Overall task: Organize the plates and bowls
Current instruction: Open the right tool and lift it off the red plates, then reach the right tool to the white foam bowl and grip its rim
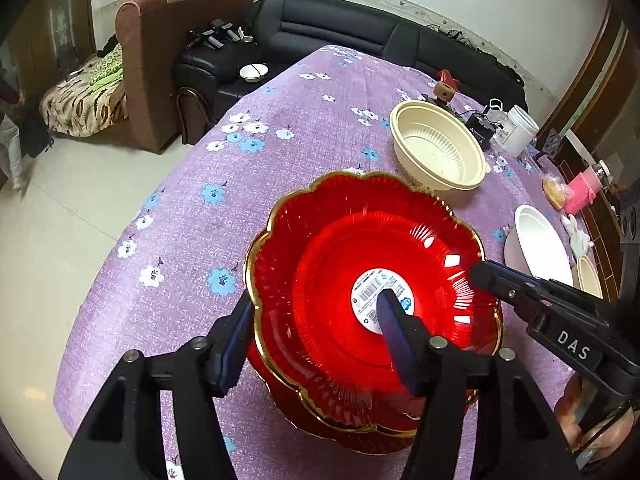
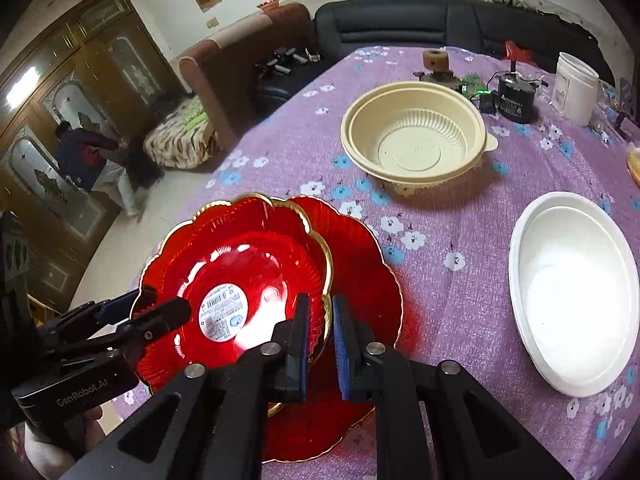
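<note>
Left wrist view: the left gripper (image 1: 316,332) reaches in low, its fingers straddling the near-left rim of a red scalloped glass plate with a gold edge (image 1: 360,264). The right gripper (image 2: 320,340) pinches that plate's right rim above a second red scalloped plate (image 2: 368,264) on the purple flowered worktop (image 2: 460,208). Farther right lie a white oval bowl (image 2: 576,292) and a cream ribbed plastic bowl (image 2: 416,136).
</note>
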A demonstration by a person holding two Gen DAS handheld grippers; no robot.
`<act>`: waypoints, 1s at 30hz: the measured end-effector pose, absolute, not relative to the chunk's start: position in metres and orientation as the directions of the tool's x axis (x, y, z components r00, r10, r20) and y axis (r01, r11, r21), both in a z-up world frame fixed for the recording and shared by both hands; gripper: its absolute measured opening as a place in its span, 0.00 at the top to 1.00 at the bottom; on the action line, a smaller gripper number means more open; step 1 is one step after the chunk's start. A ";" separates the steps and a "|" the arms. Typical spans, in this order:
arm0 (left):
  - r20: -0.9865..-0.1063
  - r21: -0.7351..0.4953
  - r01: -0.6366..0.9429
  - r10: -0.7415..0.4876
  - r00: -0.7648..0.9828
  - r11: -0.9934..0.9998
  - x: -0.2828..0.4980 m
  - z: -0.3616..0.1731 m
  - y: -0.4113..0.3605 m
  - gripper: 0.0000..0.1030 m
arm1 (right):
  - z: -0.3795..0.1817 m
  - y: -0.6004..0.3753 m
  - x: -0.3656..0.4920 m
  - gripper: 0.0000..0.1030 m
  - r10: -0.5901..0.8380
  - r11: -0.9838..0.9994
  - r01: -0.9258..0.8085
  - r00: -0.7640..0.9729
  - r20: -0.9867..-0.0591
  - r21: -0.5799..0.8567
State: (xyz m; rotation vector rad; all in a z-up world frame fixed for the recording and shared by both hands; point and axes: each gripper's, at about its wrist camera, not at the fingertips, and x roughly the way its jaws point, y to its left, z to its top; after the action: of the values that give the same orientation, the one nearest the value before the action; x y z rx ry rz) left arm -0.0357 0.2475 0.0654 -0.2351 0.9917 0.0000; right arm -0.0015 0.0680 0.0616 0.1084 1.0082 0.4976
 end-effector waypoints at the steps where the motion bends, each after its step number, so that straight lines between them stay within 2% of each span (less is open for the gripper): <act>1: -0.825 -0.196 -0.104 -0.107 0.555 0.975 -0.037 0.067 0.246 0.38 | 0.062 0.067 -0.003 0.80 0.454 0.881 -0.350 0.434 -0.779 0.319; 3: -0.817 -0.184 -0.096 -0.098 0.568 0.978 -0.040 0.072 0.242 0.34 | 0.064 0.062 -0.004 0.70 0.471 0.874 -0.352 0.440 -0.765 0.335; 11: -0.755 -0.130 -0.117 -0.022 0.656 0.985 -0.063 0.100 0.231 0.32 | 0.085 0.015 -0.021 0.66 0.499 0.867 -0.322 0.527 -0.688 0.381; 15: -0.688 -0.125 -0.074 -0.033 0.725 0.989 -0.078 0.122 0.210 0.19 | 0.093 -0.029 -0.035 0.60 0.453 0.891 -0.274 0.603 -0.656 0.363; 17: -0.673 -0.129 -0.035 -0.062 0.737 0.991 -0.081 0.128 0.196 0.18 | 0.094 -0.056 -0.041 0.59 0.413 0.908 -0.232 0.636 -0.651 0.349; 24: -0.705 -0.099 0.119 -0.154 0.693 0.988 -0.068 0.121 0.125 0.18 | 0.076 -0.133 -0.044 0.59 0.296 0.932 -0.046 0.668 -0.683 0.360; 30: -0.745 -0.037 0.173 -0.142 0.652 0.984 -0.053 0.105 0.072 0.18 | 0.055 -0.158 -0.033 0.59 0.275 0.926 0.020 0.648 -0.710 0.376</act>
State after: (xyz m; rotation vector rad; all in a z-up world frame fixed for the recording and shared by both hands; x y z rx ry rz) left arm -0.0530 0.0717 0.1049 0.0385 0.8423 -0.1788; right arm -0.0333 -0.1581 0.0550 0.3696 0.8584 0.1488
